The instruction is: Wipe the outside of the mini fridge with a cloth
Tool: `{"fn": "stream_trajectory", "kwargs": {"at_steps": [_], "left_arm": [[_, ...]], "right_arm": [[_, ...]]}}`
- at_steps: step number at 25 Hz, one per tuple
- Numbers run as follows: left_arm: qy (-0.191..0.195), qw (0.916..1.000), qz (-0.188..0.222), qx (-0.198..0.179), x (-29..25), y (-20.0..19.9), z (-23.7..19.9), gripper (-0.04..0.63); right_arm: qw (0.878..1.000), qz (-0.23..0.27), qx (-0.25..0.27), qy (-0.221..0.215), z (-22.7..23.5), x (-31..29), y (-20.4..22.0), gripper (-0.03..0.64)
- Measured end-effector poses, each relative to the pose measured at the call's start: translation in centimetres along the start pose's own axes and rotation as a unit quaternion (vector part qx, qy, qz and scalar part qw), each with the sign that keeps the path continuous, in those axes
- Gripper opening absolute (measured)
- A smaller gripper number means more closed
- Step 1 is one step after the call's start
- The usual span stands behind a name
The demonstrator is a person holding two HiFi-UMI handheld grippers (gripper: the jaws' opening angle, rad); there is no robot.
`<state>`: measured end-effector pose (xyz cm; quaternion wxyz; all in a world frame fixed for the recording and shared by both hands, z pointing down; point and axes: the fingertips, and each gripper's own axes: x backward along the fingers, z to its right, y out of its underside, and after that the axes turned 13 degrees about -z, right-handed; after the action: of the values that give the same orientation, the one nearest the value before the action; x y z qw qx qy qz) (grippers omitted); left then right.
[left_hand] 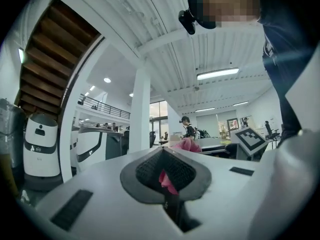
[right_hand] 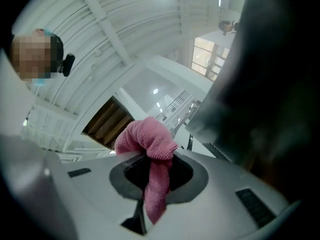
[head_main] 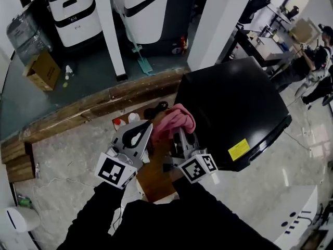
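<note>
The glossy black box-shaped mini fridge [head_main: 234, 100] lies at two o'clock from the bunched pink microfibre cloth [head_main: 176, 120], its near side just beside it. Both the right tool [head_main: 180, 138] and the left tool [head_main: 139, 134] are clamped on the cloth. The right one is nearer the fridge.

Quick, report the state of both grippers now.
Left gripper: shut on a bit of the pink cloth.
Right gripper: shut on the pink cloth, which bunches above its jaws.

A cardboard box [head_main: 42, 70] lies beside a white machine [head_main: 73, 12].
</note>
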<state>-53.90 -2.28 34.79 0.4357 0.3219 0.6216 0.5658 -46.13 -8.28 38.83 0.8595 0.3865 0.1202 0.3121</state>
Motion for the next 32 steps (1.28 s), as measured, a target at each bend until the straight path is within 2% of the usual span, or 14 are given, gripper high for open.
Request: {"fn": "stream_trajectory", "kwargs": {"at_steps": [4, 7, 11, 15, 24, 32], "left_arm": [[0.033, 0.9993, 0.019, -0.006, -2.7, -1.5, -1.8, 0.005], [0.053, 0.9983, 0.022, -0.005, -4.4, -2.1, -2.1, 0.005], [0.067, 0.9973, 0.021, -0.021, -6.0, -2.6, -1.7, 0.005], [0.076, 0.9965, 0.008, -0.035, -7.7, -1.7, -1.7, 0.005], [0.105, 0.9937, -0.034, -0.022, -10.2, 3.5, -0.5, 0.005], [0.112, 0.9904, -0.081, 0.010, -12.5, 10.8, -0.4, 0.005]], "right_arm": [[0.997, 0.020, -0.050, 0.062, 3.2, -2.4, -0.3, 0.048], [0.990, 0.046, -0.096, 0.090, 5.6, -3.1, -0.6, 0.048], [0.978, 0.069, -0.168, 0.106, 8.6, -3.4, -1.2, 0.049], [0.966, 0.079, -0.229, 0.093, 9.7, -3.6, -1.1, 0.061], [0.953, 0.093, -0.278, 0.077, 11.8, -3.1, 0.9, 0.067], [0.941, 0.090, -0.310, 0.102, 16.5, -2.4, 5.5, 0.057]]}}
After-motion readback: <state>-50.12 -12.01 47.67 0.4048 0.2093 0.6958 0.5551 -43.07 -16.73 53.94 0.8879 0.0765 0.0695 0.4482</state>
